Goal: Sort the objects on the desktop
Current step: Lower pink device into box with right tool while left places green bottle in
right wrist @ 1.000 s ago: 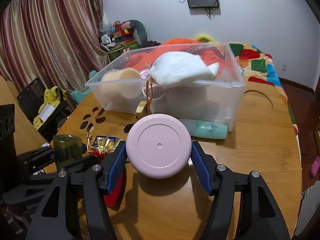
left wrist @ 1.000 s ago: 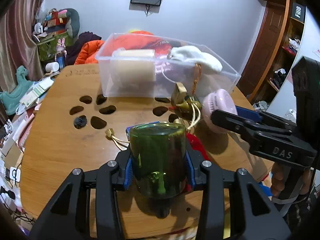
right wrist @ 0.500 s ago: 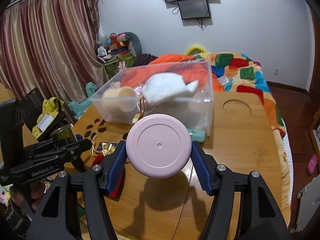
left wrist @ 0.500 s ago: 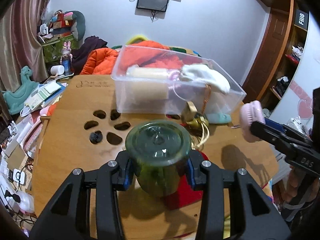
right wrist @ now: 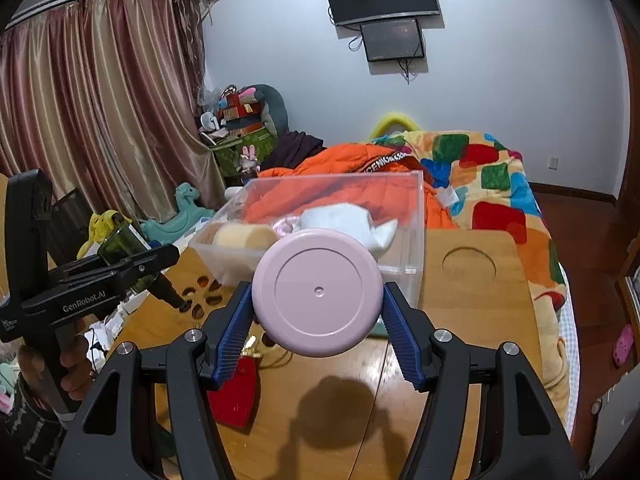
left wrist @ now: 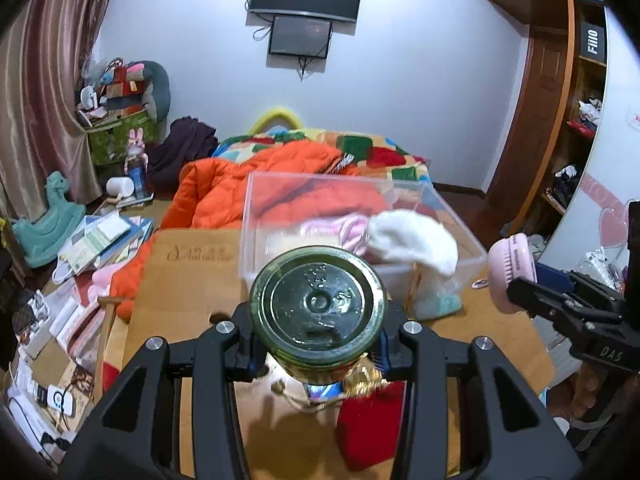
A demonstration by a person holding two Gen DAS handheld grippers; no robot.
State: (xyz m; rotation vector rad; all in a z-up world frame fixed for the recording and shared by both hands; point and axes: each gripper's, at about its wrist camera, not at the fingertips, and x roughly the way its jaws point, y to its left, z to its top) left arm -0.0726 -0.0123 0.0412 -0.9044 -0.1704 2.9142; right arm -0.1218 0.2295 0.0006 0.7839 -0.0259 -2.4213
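Note:
My left gripper (left wrist: 318, 346) is shut on a dark green glass jar (left wrist: 318, 306), held in the air with its round base toward the camera. My right gripper (right wrist: 318, 316) is shut on a round pink case (right wrist: 318, 292), also lifted off the wooden table (right wrist: 476, 320). Behind both stands a clear plastic bin (left wrist: 456, 224) (right wrist: 414, 216) holding a white cloth (left wrist: 412, 240), a pink item and a beige roll (right wrist: 244, 236). In the left wrist view the pink case (left wrist: 514, 276) shows at the right; in the right wrist view the green jar (right wrist: 120, 242) shows at the left.
A red pouch (left wrist: 370, 424) (right wrist: 236, 396) and gold trinkets with cord (left wrist: 366, 376) lie on the table below the grippers. A teal bottle (left wrist: 438, 304) lies by the bin. The table has paw-shaped holes (right wrist: 202, 300) and a round recess (right wrist: 468, 268). A bed with an orange jacket (left wrist: 248, 184) is behind.
Both grippers have risen from the table with the jar and the pink case still gripped. The bin now sits lower and farther off in both views, and the jar's base has tipped toward the camera.

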